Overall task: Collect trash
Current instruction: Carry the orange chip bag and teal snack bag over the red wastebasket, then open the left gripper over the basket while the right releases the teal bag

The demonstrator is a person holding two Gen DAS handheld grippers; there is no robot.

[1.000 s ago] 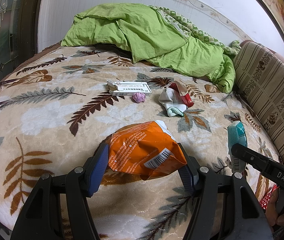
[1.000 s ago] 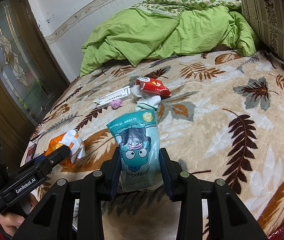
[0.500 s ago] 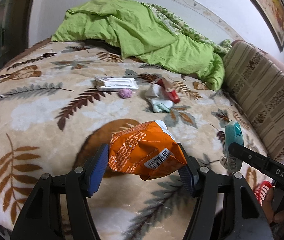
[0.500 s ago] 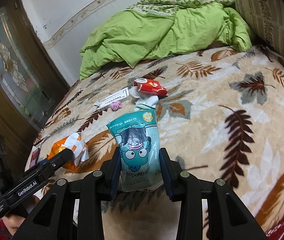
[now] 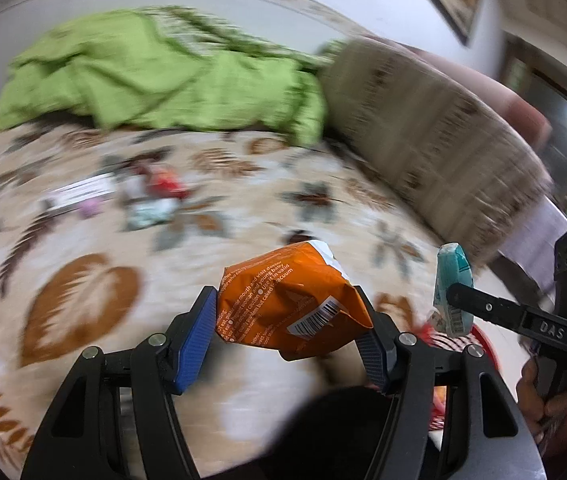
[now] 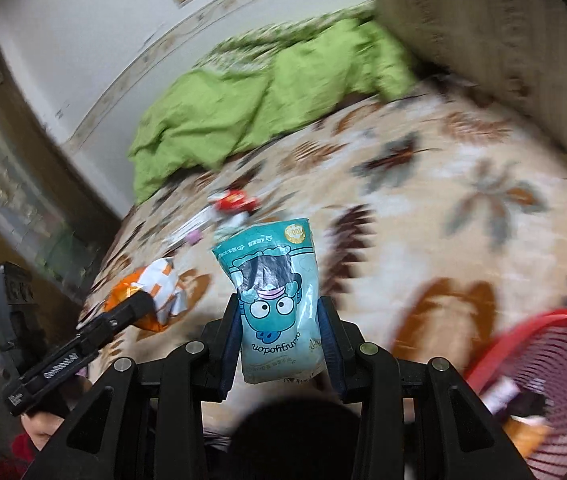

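The orange snack bag [image 5: 287, 312] sits pinched between the jaws of the left gripper [image 5: 289, 334], lifted clear of the bed [image 5: 243, 240]; the teal cartoon pouch [image 6: 277, 308] is likewise pinched upright in the right gripper [image 6: 279, 344]. Taking the red basket [image 6: 563, 384] as landmark, the pouch is just to its left and nearer it than the orange bag. The step appears to be carrying both pieces to the basket. Done well, each gripper should be brought squarely over the basket's mouth before its jaws spread, one at a time, since light crinkly bags can catch on the rim. More litter [image 6: 231, 200], blurred, lies farther from the basket on the bed, before the green quilt [image 6: 263, 100].
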